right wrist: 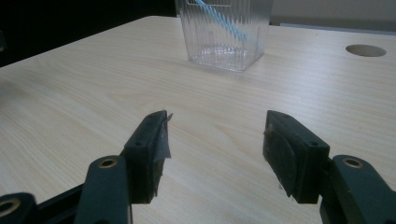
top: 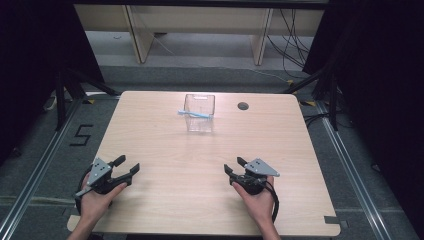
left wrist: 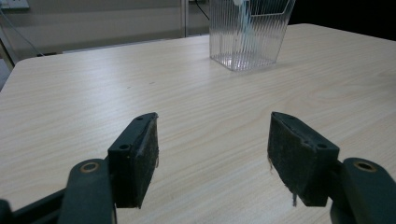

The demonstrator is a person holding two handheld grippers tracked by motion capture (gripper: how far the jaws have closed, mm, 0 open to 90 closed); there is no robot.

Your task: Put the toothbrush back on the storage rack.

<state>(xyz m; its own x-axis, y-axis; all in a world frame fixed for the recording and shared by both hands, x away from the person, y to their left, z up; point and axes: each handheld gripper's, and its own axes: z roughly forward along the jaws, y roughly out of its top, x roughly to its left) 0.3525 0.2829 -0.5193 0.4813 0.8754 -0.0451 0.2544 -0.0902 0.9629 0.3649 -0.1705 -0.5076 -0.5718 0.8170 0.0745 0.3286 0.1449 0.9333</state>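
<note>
A clear ribbed plastic container stands upright toward the back middle of the wooden table. A light blue toothbrush leans inside it, one end sticking out past the left rim. The container sits ahead in the left gripper view, and ahead in the right gripper view too, with the toothbrush visible through its wall. My left gripper rests open near the front left edge, nothing between its jaws. My right gripper is open at the front right, also with nothing in it. Both are well short of the container.
A round cable hole is in the table to the right of the container. Beyond the table stand pale wooden furniture legs and loose cables on the floor. Dark curtains flank both sides.
</note>
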